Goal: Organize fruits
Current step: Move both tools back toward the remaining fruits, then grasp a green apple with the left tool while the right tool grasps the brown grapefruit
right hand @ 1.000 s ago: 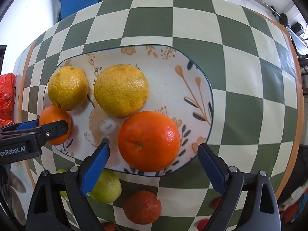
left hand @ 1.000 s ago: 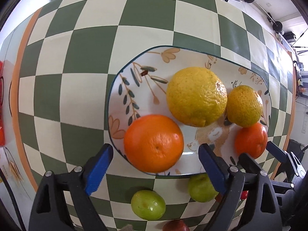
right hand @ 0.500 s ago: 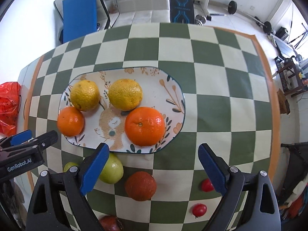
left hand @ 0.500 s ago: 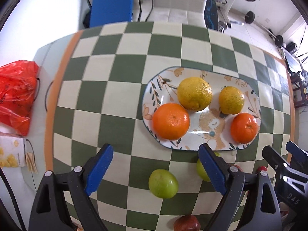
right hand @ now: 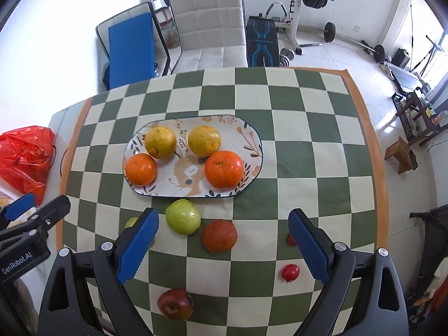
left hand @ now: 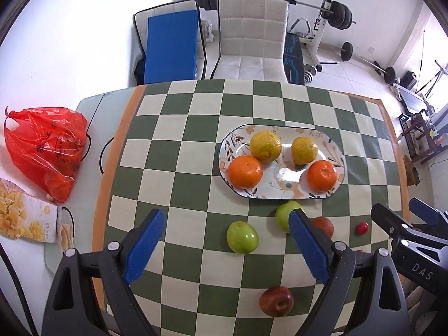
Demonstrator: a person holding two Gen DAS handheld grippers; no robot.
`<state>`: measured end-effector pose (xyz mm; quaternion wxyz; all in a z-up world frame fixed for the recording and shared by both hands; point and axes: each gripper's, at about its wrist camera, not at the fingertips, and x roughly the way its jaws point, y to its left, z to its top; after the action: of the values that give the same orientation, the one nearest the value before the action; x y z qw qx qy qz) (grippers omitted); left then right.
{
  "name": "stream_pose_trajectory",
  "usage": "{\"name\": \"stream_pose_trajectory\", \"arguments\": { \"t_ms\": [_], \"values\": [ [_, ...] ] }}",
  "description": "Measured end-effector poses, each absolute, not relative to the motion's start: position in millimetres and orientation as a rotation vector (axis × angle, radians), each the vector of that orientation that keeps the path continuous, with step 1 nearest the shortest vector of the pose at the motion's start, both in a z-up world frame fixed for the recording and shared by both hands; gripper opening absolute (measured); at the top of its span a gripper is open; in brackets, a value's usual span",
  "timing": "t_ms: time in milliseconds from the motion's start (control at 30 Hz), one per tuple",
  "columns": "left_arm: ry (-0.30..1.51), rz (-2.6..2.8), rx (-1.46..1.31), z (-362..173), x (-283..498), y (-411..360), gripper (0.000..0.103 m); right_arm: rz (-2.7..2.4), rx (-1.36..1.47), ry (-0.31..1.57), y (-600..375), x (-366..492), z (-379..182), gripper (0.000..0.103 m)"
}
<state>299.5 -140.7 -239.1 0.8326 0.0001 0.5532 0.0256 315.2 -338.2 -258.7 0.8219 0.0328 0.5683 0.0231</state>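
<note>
An oval patterned plate [left hand: 283, 193] [right hand: 249, 137] on the checked tablecloth holds two yellow citrus fruits [left hand: 265, 146] [right hand: 204, 141] and two oranges [left hand: 245, 172] [right hand: 223, 169]. In front of it lie two green apples [left hand: 242, 237] [right hand: 182, 216], a dark orange fruit [right hand: 219, 235], a red apple [left hand: 276, 300] [right hand: 175, 303] and small red tomatoes [right hand: 290, 272]. My left gripper [left hand: 226, 246] and right gripper [right hand: 222, 245] are open and empty, high above the table's near side.
A red plastic bag [left hand: 47, 151] and a snack box [left hand: 25, 218] lie left of the cloth. A white chair [left hand: 252, 39], a blue mat [left hand: 170, 44] and gym weights [left hand: 333, 16] stand behind the table. A wooden stool [right hand: 401, 154] is on the right.
Both grippers have pulled back and up from just over the plate; the whole table and room now show. The fruits have not moved.
</note>
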Motion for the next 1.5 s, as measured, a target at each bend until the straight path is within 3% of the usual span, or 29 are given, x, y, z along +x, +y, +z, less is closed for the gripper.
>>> {"name": "stream_pose_trajectory", "arguments": {
  "t_ms": [400,800,900,1300,1500],
  "values": [
    [1.070,0.041,0.018,-201.2,266.2,-150.8,0.091,0.039,0.077,1.105,-340.0,264.0,-201.2,0.096],
    [1.117,0.032,0.020,-216.4,274.7,-160.0,0.091,0.058,0.120,1.141,-345.3,260.9,-211.7,0.096],
    [1.163,0.041,0.010,-234.8,286.8,-157.8,0.101,0.083,0.164,1.175,-349.6,267.9,-227.2,0.096],
    [1.514,0.087,-0.139,-370.8,336.3,-132.8,0.101,0.084,0.262,1.435,-371.5,315.2,-360.1,0.095],
    [1.643,0.057,-0.195,-420.9,339.1,-135.1,0.101,0.116,0.247,1.527,-361.8,327.5,-416.5,0.077]
  ]
}}
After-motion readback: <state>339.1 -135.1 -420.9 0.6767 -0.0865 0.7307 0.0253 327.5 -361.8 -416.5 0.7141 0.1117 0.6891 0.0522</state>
